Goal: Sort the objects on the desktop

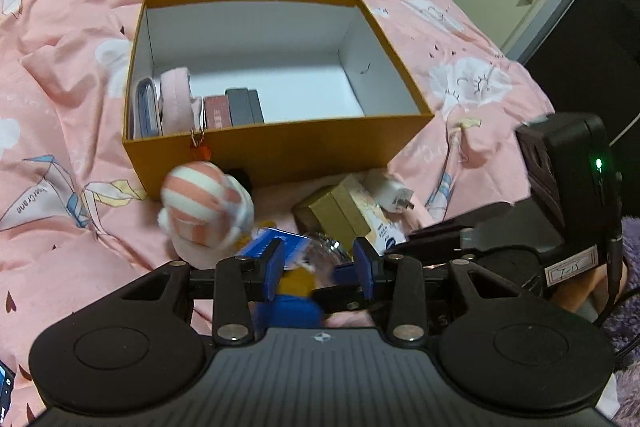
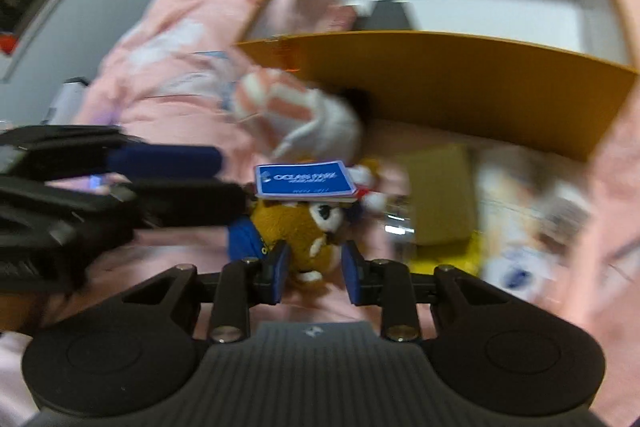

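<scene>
Between the blue pads of both grippers: one brown plush toy (image 2: 308, 227) with blue tag (image 2: 306, 183), on pink bedding (image 1: 60, 107). Right gripper (image 2: 314, 267) pitched downward, jaws apart, flanking the toy; contact unclear. Left gripper (image 1: 320, 259) likewise pitched downward, jaws apart over the toy. Beyond: one striped plush (image 1: 204, 207), one gold box (image 1: 336, 215), one orange storage box (image 1: 280, 151).

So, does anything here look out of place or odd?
Yes. An orange charm hangs over the front wall of the box instead of lying inside. In front of the box, a striped plush, a brown plush with a blue tag, and small cartons lie jumbled on the bedding.
</scene>
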`<state>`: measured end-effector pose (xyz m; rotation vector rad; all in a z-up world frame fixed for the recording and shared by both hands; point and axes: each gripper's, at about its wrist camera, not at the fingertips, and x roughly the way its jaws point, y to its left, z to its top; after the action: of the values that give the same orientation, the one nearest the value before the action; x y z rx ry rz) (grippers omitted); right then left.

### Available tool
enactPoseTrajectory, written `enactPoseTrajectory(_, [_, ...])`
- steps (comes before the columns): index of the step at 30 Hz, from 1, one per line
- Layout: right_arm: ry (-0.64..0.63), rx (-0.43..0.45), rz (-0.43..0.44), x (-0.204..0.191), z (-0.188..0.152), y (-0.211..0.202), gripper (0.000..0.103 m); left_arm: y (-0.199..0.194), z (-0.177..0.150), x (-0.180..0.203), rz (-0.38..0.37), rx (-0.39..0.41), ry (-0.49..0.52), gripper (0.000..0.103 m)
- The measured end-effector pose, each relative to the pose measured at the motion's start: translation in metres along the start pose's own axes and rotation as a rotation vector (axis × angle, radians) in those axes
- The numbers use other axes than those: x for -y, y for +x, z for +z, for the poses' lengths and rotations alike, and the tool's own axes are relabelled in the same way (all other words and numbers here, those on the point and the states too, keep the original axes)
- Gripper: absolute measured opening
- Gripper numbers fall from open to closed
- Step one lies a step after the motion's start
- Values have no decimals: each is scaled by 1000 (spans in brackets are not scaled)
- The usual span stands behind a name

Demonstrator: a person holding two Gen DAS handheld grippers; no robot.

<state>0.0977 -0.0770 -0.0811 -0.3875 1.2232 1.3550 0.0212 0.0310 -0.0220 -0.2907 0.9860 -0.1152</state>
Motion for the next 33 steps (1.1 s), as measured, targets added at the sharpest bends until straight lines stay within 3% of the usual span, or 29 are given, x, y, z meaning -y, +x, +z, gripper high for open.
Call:
enactPoseTrajectory(5, [2,-21,34,1,-4,5,33,12,-5,-11,62,-68,-17,42])
enactPoseTrajectory(8, [-12,-1,-15,4,-6,-7,33,23,-12,-10,127,-142,37,42])
enactPoseTrajectory(13, [-25,50,-143,18,-10,-27,33,29,-18,-7,156,-175,87,42])
enactPoseTrajectory(18, [25,65,-234,41,-12,-37,33,31,-24,-22,361,-205,118,39])
enactPoseTrajectory(20, [34,54,-245,44,-13,-34,33,31,-24,-30,391,-210,95,38])
enactPoseTrajectory(26, [3,58,-276,43,-16,-32,33,5,-12,-15,300,-85,90,38])
enactPoseTrajectory(30, [-8,67,-306,45,-15,-35,33,2,6,6,125,-31,92,38])
enactPoseTrajectory(33, [-5,73,-332,49,-15,-37,33,22,14,25,35,-69,91,39])
